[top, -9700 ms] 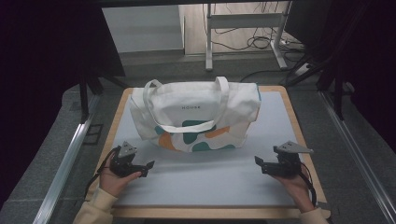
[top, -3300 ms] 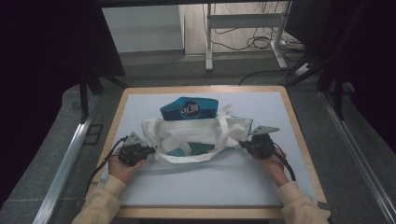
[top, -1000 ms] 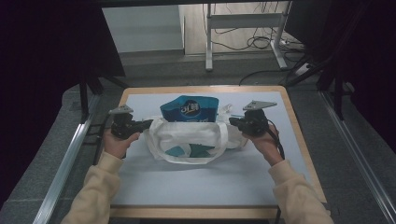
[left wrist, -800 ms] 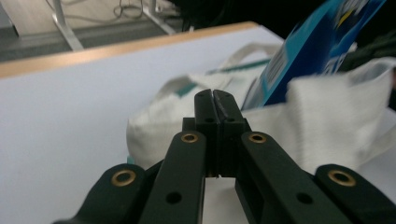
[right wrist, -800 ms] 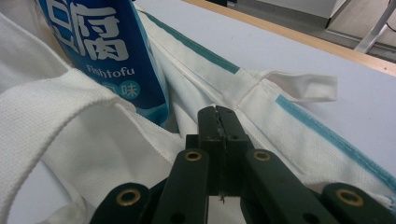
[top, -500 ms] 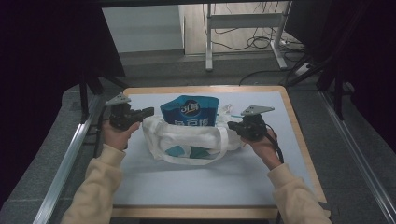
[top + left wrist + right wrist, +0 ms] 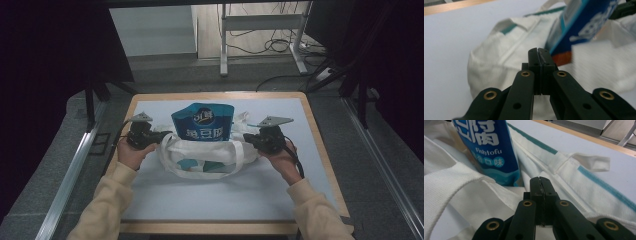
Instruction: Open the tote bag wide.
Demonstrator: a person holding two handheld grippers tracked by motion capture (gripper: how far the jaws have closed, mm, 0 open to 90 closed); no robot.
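So the desk (image 7: 300,200) has a pale blue-grey top with a wooden rim, and the white tote bag (image 7: 202,162) sits crumpled around the middle of it, a bit toward the far side. It has teal trim and some orange and teal print showing on the front. A blue snack pouch (image 7: 202,125) stands upright out of the bag's open mouth, leaning slightly back, and the right gripper view reads "Fishtofu" on it (image 7: 486,152).

The left tool (image 7: 162,136) is at the bag's left end, tips right against the cloth near the mouth. In its own view (image 7: 538,53) the two black jaws are pressed flat together with no gap. I can't make out any fabric pinched between them; the bag (image 7: 499,65) just sits right behind the tips, with the pouch (image 7: 584,22) up to the right.

The right tool (image 7: 248,141) mirrors it at the bag's right end, tips at the edge of the opening. Same story in its view (image 7: 540,182): jaws fully together, nothing visibly clamped, the bag's rim and white handle strap (image 7: 456,185) just ahead and the pouch standing close by to the left.
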